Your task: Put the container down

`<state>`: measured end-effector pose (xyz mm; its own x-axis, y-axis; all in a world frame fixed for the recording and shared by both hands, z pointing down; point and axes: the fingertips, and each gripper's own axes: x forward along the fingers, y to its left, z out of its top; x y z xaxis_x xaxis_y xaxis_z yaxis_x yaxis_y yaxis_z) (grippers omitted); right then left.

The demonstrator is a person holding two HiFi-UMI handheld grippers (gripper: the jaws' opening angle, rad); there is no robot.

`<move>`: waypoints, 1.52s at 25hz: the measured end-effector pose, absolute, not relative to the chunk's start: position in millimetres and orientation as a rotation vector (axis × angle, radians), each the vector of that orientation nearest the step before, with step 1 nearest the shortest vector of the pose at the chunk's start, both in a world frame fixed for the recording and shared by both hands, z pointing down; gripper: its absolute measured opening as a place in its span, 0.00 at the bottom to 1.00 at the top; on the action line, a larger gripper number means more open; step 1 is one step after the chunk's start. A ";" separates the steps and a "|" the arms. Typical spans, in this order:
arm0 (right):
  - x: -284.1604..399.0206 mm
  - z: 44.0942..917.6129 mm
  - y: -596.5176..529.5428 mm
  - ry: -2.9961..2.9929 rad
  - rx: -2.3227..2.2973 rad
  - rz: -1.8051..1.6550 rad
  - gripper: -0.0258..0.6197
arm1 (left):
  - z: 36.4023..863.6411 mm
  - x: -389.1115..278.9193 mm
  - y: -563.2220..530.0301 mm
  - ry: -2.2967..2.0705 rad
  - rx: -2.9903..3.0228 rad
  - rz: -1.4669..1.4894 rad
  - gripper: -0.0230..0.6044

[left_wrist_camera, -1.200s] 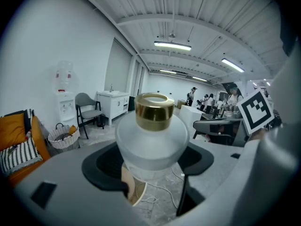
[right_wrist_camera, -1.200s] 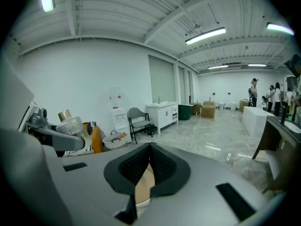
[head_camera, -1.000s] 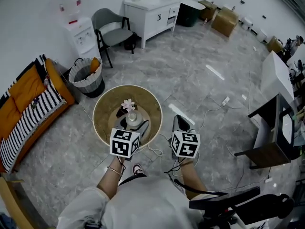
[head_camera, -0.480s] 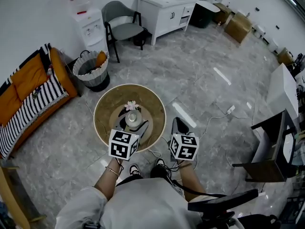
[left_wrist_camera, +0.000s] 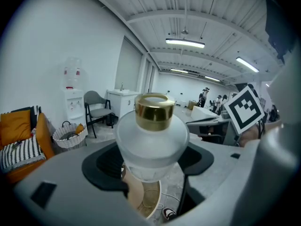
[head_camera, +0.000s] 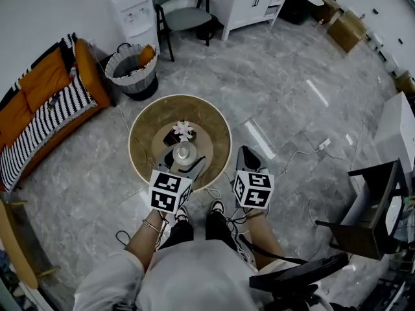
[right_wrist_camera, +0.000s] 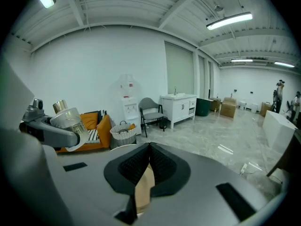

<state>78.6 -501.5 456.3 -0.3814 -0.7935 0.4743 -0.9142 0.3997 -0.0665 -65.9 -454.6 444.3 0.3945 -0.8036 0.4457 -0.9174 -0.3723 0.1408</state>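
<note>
A frosted glass container (left_wrist_camera: 151,140) with a gold collar stands upright between the jaws of my left gripper (left_wrist_camera: 150,166), which is shut on its body. In the head view the container (head_camera: 184,153) hangs over the near half of the round wooden table (head_camera: 146,125), with the left gripper (head_camera: 185,165) behind it. My right gripper (head_camera: 245,159) is beside the table's right edge, over the floor. In its own view the right gripper (right_wrist_camera: 148,161) is shut with nothing in it, and the held container (right_wrist_camera: 69,119) shows at the left.
A small dark box with a pale flower (head_camera: 182,130) sits on the table just beyond the container. A woven basket (head_camera: 133,70), an orange sofa (head_camera: 39,102) and a grey chair (head_camera: 181,5) stand farther off. Cables (head_camera: 298,157) lie on the floor at right, near a dark desk (head_camera: 373,199).
The head view has swung so the room slides down the picture and the person's feet now show. The container stays held over the table; the right gripper keeps its place.
</note>
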 end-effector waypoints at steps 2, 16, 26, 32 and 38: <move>82.9 466.1 -511.6 -2.290 1.471 0.465 0.08 | 452.9 -63.2 -465.8 -1.481 2.300 0.441 0.57; 115.4 634.3 -507.1 -2.154 1.375 0.700 0.08 | 615.5 -19.7 -466.5 -1.270 2.267 0.531 0.57; 139.1 750.0 -491.7 -2.091 1.353 0.812 0.08 | 738.2 10.9 -461.0 -1.238 2.185 0.544 0.57; 145.1 775.1 -499.0 -2.093 1.350 0.812 0.08 | 771.7 18.6 -463.8 -1.231 2.169 0.580 0.57; 143.7 792.5 -524.9 -2.107 1.338 0.779 0.08 | 790.1 20.0 -490.9 -1.229 2.184 0.611 0.57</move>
<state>143.7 -524.9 792.5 -0.3764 -0.6188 0.6895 -0.9185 0.3466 -0.1902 20.0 -490.9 790.1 0.4776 -0.6183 0.6242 -0.8708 -0.4273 0.2432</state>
